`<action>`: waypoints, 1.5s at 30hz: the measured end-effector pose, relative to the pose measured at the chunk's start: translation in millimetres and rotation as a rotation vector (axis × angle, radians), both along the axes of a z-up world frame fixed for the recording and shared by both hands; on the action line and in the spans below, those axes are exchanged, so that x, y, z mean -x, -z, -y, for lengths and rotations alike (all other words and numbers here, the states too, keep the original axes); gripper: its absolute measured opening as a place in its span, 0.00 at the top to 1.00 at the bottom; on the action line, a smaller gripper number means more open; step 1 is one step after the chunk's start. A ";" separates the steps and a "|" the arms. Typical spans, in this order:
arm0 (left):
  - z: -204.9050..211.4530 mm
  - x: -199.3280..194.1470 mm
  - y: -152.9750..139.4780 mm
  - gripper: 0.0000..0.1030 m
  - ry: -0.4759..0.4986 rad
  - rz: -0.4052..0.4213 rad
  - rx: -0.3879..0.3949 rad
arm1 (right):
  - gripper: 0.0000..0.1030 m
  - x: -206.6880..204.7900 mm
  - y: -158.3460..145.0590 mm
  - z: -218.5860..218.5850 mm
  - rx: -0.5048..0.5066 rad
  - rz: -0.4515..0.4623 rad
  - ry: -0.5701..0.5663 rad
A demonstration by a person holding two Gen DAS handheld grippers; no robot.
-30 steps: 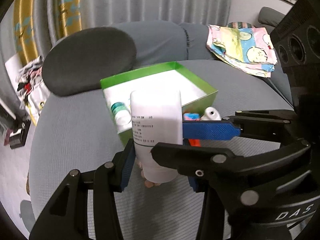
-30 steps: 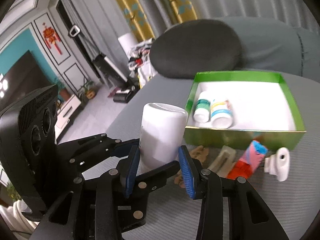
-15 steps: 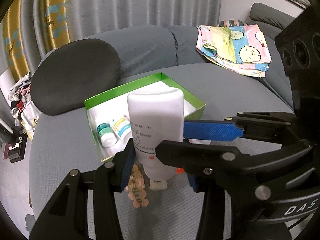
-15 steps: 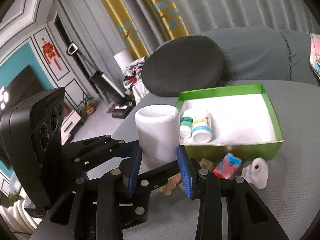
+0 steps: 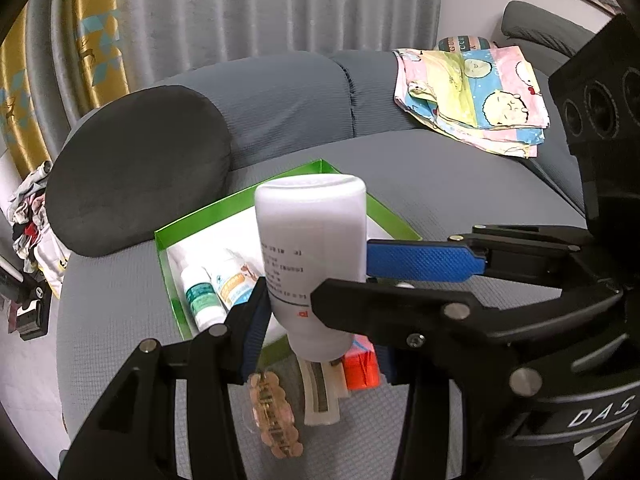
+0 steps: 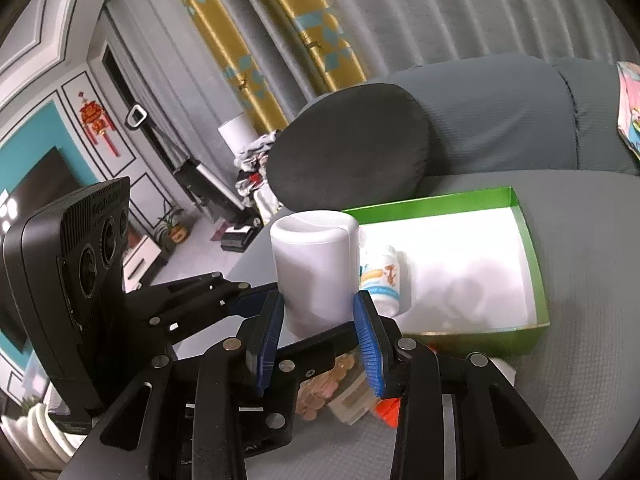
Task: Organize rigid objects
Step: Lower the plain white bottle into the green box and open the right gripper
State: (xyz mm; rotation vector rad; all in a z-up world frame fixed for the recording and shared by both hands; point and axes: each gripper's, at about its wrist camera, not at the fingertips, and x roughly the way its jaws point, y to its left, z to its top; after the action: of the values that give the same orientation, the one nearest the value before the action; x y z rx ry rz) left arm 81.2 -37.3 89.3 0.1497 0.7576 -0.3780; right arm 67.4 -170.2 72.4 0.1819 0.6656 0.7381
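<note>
White bottle [image 5: 316,264] is the thing you are carrying: it stands nearly upright, clear of the sofa seat [image 5: 460,184], just in front of and above the near wall of the green box [image 5: 320,166]. Both tools are clamped on it at once. Your left gripper [image 5: 320,320] pinches its lower body, and your right gripper [image 6: 318,314] squeezes it between its blue pads [image 6: 268,328], with 1 long blue finger crossing the left view on the bottle's right side. Inside the box, 2 small bottles lie side by side at the left end, the green-labelled bottle [image 5: 200,296] and the orange-labelled bottle [image 5: 232,284] touching or nearly so; the rest of the white floor looks free. Judging from this, aim the bottle at that free right portion, so you do not knock the 2 already placed. Carry it over the near wall with room to spare, since a card wall of this kind would likely fold if clipped. Lower it until it rests before you let go, and release 1 tool at a time so it cannot tip. On the seat below wait a brown hair clip [image 5: 276,420], a beige clip [image 5: 320,392] and a red-orange packet [image 5: 362,364], so keep your descent clear of them.
</note>
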 end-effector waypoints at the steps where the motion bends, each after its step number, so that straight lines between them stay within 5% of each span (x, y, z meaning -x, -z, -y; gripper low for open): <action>1: 0.2 -3.6 0.9 0.57 0.000 -0.003 0.000 | 0.62 -3.8 0.8 0.5 0.001 0.000 0.000; 29: -1.5 -94.0 64.1 0.56 -0.022 -0.174 0.017 | 0.62 -94.9 53.3 -9.7 0.034 -0.126 0.010; 45: 1.6 -109.0 93.2 0.56 -0.025 -0.260 0.018 | 0.62 -118.4 75.1 -12.9 0.078 -0.206 0.023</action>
State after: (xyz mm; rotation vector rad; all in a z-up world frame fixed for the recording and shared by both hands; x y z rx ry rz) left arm 190.2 -38.9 -3.8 0.0745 1.0116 -0.3851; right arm 185.8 -157.3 -2.7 0.1955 0.8853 0.6754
